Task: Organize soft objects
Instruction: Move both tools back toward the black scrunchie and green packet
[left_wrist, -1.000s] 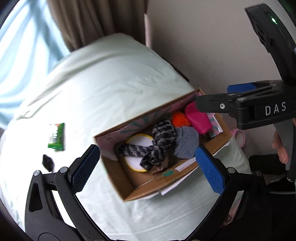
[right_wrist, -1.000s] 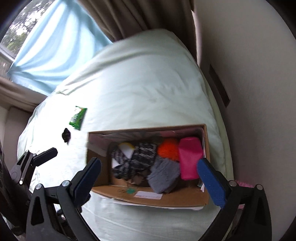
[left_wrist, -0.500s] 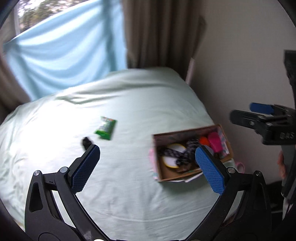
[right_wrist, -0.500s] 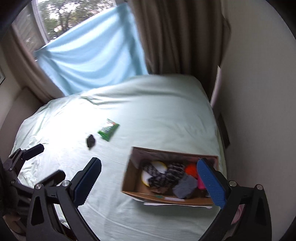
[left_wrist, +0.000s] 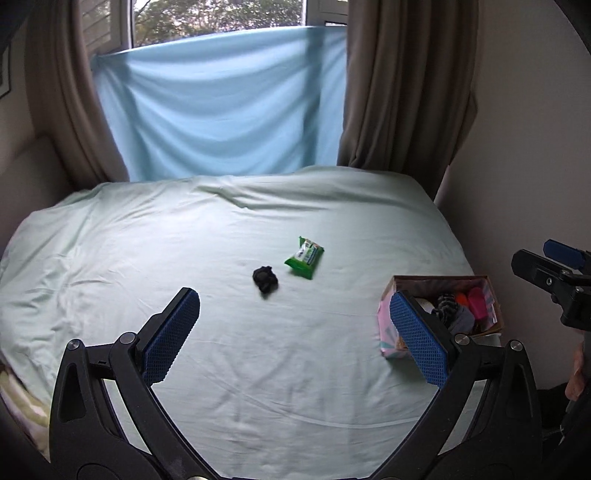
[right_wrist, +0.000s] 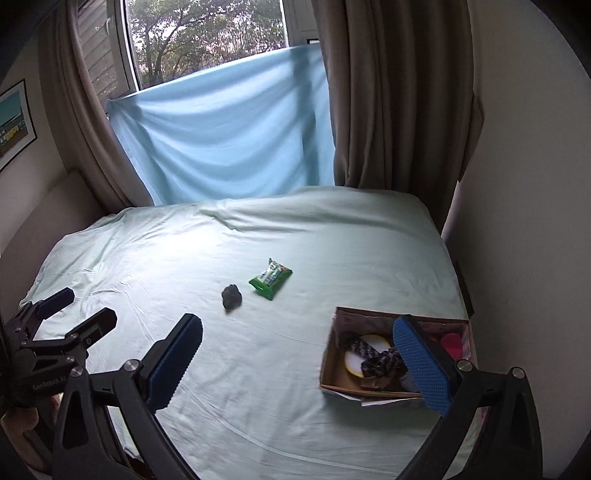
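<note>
An open cardboard box sits at the bed's right edge. It holds a black-and-white patterned cloth, a round yellow-rimmed pad, and orange, pink and grey soft items. On the sheet near the middle lie a green packet and a small black bundle. My left gripper is open and holds nothing, well back from both. My right gripper is open too, and its right finger overlaps the box in its own view.
A pale green sheet covers the bed. Brown curtains and a hanging blue cloth stand behind it, under a window. A wall runs close along the bed's right side. A framed picture hangs at the left.
Both grippers have drawn back and up from close over the box. The whole bed, the packet and the black bundle now show. Both stayed open.
</note>
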